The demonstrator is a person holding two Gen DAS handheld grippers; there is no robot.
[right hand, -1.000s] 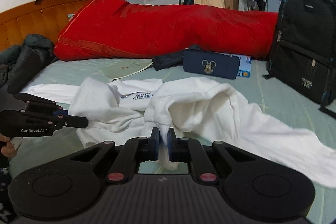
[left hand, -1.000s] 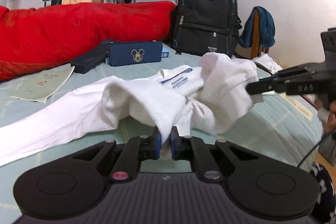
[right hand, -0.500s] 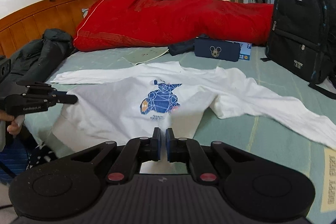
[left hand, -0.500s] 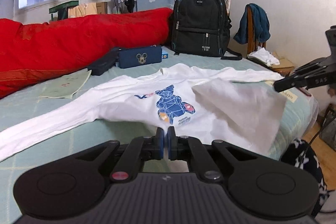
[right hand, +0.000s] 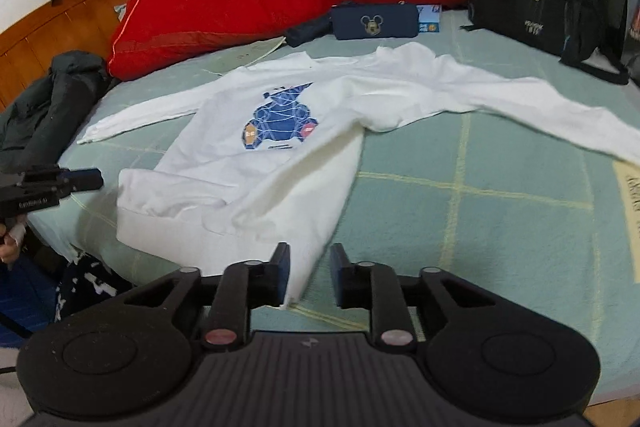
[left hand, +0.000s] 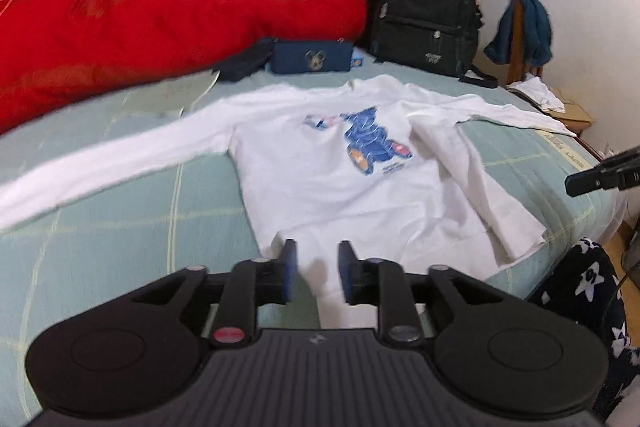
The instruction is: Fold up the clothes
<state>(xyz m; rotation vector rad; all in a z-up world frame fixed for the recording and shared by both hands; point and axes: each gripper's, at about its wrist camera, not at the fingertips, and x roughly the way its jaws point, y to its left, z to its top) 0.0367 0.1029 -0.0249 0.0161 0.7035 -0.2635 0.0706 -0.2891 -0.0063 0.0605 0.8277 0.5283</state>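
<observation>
A white long-sleeved shirt (left hand: 340, 195) with a blue bear print lies spread face up on the green checked bed (left hand: 120, 227), sleeves out to both sides. My left gripper (left hand: 316, 267) hangs over the near hem, its jaws opening; a strip of hem lies loose between the pads. In the right wrist view the shirt (right hand: 280, 163) has one side folded over near the hem. My right gripper (right hand: 308, 269) is opening too, with the hem corner resting by its left pad, unpinched. Each gripper shows in the other's view: right gripper (left hand: 572, 185), left gripper (right hand: 94, 179).
A red quilt (left hand: 160, 27), a blue pouch (left hand: 312, 57) and a black backpack (left hand: 428, 7) line the far side of the bed. A dark jacket (right hand: 52, 95) lies by the wooden headboard (right hand: 60, 15). A chair with teal cloth (left hand: 524, 27) stands beyond the bed.
The shirt went from a bunched heap held by both shut grippers to lying flat, drawn toward the near edge. Both pairs of jaws have now parted and the hem rests on the bed.
</observation>
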